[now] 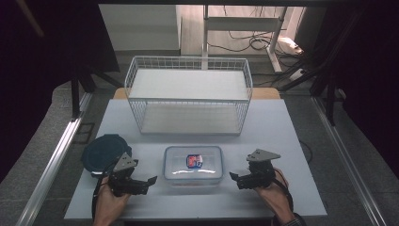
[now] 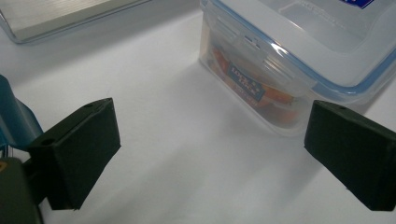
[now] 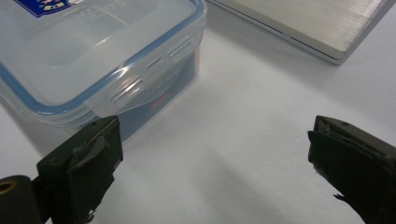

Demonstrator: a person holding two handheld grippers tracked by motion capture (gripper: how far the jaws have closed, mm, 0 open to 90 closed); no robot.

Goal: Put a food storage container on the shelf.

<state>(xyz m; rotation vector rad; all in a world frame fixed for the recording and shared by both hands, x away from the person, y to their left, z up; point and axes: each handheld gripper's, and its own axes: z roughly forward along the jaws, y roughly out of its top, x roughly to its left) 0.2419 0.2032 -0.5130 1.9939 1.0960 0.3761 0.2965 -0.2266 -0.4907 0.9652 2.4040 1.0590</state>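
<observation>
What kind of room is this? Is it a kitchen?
Probably not a kitchen; it looks like a lab or test workspace. A plain white table stands between metal rails, loose cables lie on the floor behind, and hand-held black grippers flank a clear plastic lidded container.

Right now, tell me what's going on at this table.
A person holds a gripper in each hand, one on either side of a clear lidded container on the white table. The left gripper and right gripper both have their jaws open and point at the container without touching it. Its lid is on, with something orange visible inside. A white wire basket stands behind it, and a dark blue round lid lies at the left.
</observation>
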